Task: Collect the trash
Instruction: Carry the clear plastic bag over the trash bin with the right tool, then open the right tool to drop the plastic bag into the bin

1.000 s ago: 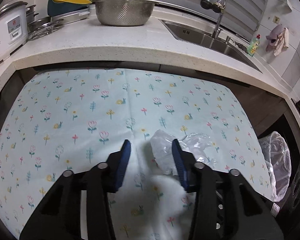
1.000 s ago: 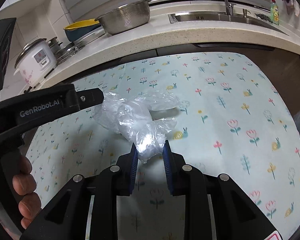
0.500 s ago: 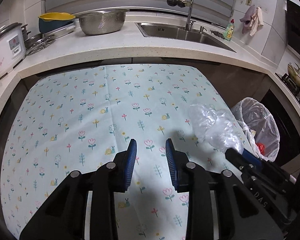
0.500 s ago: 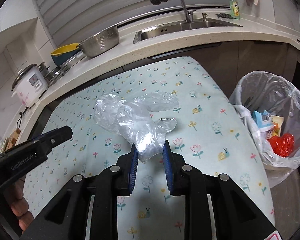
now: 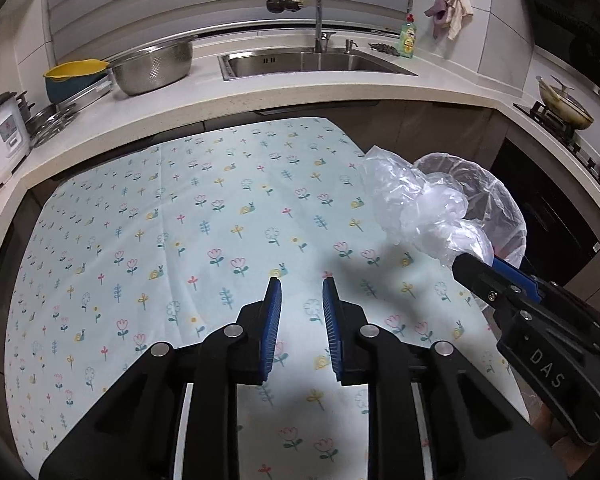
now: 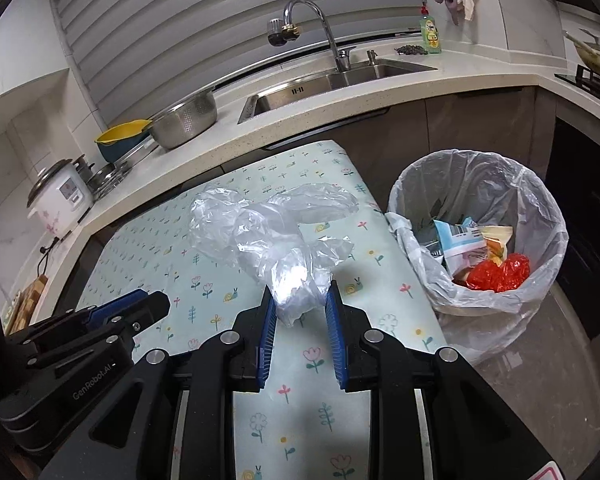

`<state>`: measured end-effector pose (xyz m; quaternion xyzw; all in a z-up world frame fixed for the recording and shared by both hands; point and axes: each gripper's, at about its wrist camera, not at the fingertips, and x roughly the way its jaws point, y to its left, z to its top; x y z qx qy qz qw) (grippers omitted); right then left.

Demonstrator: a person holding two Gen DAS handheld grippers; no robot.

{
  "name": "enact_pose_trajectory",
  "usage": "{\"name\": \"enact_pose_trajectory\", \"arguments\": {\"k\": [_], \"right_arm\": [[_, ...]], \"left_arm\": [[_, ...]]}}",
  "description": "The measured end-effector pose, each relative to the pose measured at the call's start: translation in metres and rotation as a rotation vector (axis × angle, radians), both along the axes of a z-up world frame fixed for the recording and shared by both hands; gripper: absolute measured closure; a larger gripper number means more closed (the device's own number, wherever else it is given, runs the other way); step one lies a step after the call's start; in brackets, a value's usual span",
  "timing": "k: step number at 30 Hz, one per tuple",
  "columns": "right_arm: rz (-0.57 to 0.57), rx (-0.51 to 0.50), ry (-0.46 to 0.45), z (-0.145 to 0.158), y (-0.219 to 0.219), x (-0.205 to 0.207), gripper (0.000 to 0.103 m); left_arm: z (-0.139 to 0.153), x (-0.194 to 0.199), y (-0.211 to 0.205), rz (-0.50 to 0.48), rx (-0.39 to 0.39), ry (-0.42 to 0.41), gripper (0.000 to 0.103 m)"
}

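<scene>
My right gripper (image 6: 300, 300) is shut on a crumpled clear plastic bag (image 6: 268, 236) and holds it above the right end of the flowered tablecloth (image 6: 204, 292). The bag also shows in the left wrist view (image 5: 416, 208), in front of the trash bin. The trash bin (image 6: 480, 184), lined with a white bag, stands on the floor just right of the table and holds red and printed wrappers (image 6: 496, 272). My left gripper (image 5: 298, 288) hangs empty above the cloth with a narrow gap between its blue pads. It also shows in the right wrist view (image 6: 140, 304).
A kitchen counter (image 5: 300, 96) curves behind the table with a sink (image 5: 312, 62), a steel colander (image 5: 156, 68), a yellow and blue bowl (image 5: 74, 78) and a rice cooker (image 5: 0, 132). A stove with a pan (image 5: 564, 100) is at the right.
My right gripper has carried the plastic bag off the table middle, to the right, near the bin. My left gripper has pulled back and its jaws have narrowed.
</scene>
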<state>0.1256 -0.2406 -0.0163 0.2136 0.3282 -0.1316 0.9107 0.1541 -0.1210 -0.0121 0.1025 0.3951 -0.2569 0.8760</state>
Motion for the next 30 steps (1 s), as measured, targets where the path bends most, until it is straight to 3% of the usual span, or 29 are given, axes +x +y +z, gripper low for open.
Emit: {"name": "enact_pose_trajectory", "arguments": {"k": [17,30], "right_arm": [[-0.125,0.015,-0.022,-0.001,-0.074,-0.043,0.08],[-0.21,0.011,0.021,-0.024,-0.139,-0.037,0.08]], "left_arm": [[-0.021,-0.037,-0.09,-0.143,0.053,0.029,0.091],[-0.044,-0.025,-0.166,-0.224,0.077,0.066,0.091]]}}
